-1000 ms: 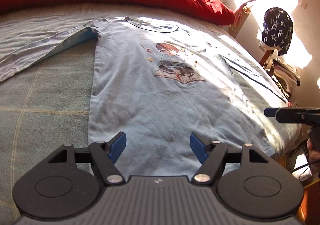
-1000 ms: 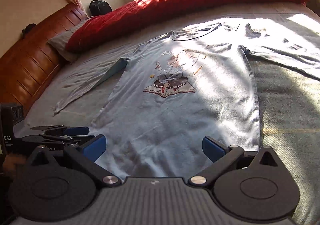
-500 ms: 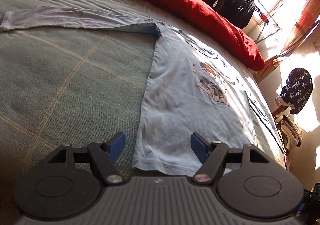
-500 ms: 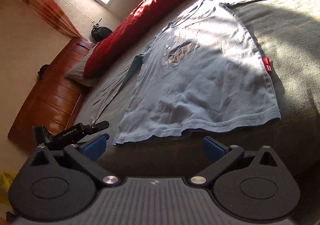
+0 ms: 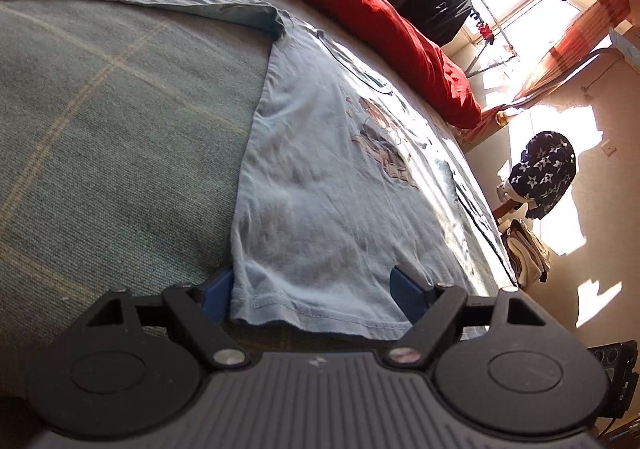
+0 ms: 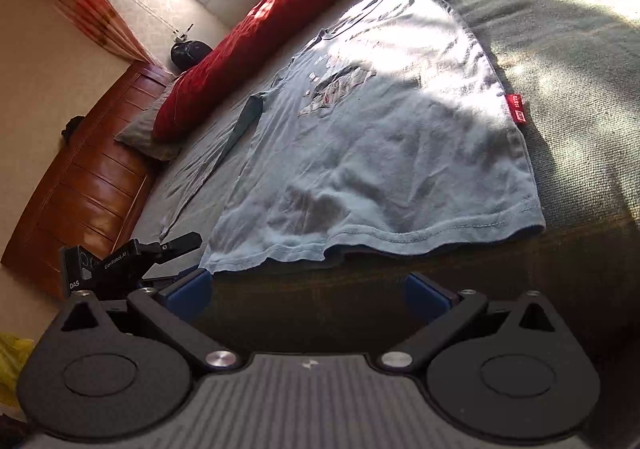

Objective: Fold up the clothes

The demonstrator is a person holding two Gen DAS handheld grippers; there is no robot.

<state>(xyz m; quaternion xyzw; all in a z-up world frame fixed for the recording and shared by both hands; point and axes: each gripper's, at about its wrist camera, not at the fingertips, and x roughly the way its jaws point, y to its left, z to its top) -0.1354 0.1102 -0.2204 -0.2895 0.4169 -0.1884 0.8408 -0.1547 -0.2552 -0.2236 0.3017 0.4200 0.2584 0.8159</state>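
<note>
Two views. Left wrist: we see the shirt (image 5: 320, 185) spread flat on the bed (image 5: 112, 121), its hem corner between the left tongs (image 5: 310, 291), spread wide for gripping. Right wrist: the right tongs (image 6: 308, 295), also wide, sit just short of the hem's other corner.

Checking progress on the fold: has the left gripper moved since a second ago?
Yes. The left gripper has dropped toward the shirt hem's left corner, its open fingers now straddling it.
</note>
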